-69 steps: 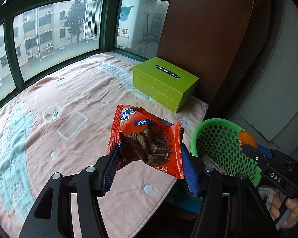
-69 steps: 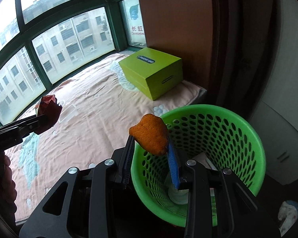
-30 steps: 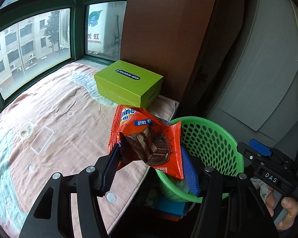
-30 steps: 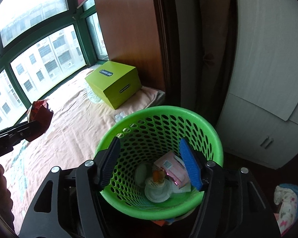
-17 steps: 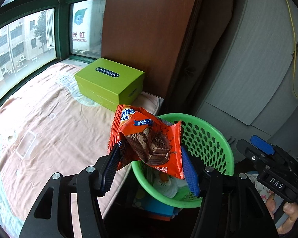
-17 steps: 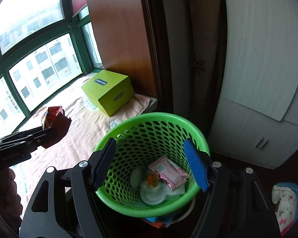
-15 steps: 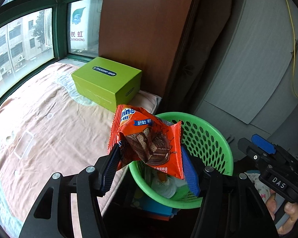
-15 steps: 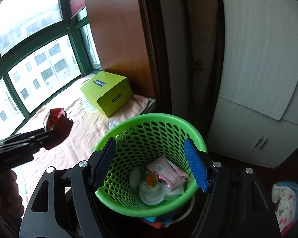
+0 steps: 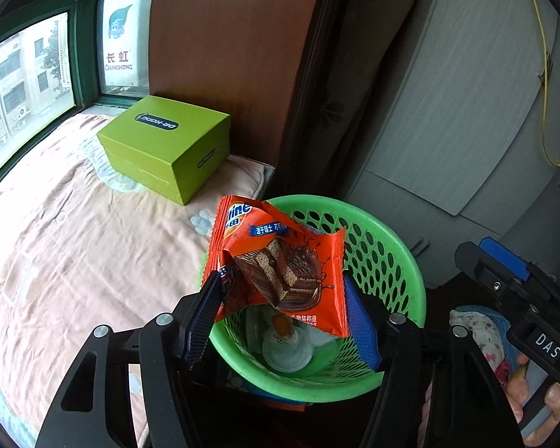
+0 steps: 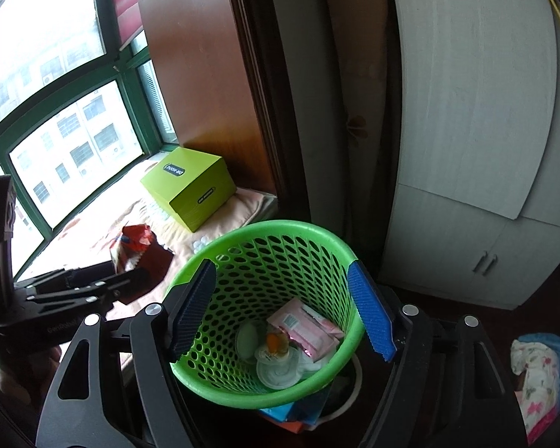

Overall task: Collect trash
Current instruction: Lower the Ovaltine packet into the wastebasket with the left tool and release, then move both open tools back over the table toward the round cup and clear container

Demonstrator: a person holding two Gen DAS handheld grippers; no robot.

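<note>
Over the rim of the green perforated plastic waste basket [image 9: 388,257], the crumpled orange foil snack wrapper w/ a chocolate-wafer picture [image 9: 280,261] sits between the blue pads of the left hand-held gripper [image 9: 283,317]. Its jaws have just been opening, and the wrapper is between them; the left pad looks to touch its lower edge, but I can't tell if the right pad presses on it.

To do the drop well: hold the wrapper above the basket's middle, not the near rim, then spread the jaws fully so the light foil can't cling to a pad. A slight downward tilt should help it slide off.

The right hand-held gripper [image 10: 280,306] hangs w/ jaws apart, nothing between them, its jaws having just opened wider. Inside lie a pink sachet [image 10: 306,328], white plastic lids [image 10: 276,369] and an orange scrap [image 10: 274,341].

Beside the basket is the bed w/ a peach blanket [image 9: 74,246] and a lime-green cardboard box [image 9: 164,145].
</note>
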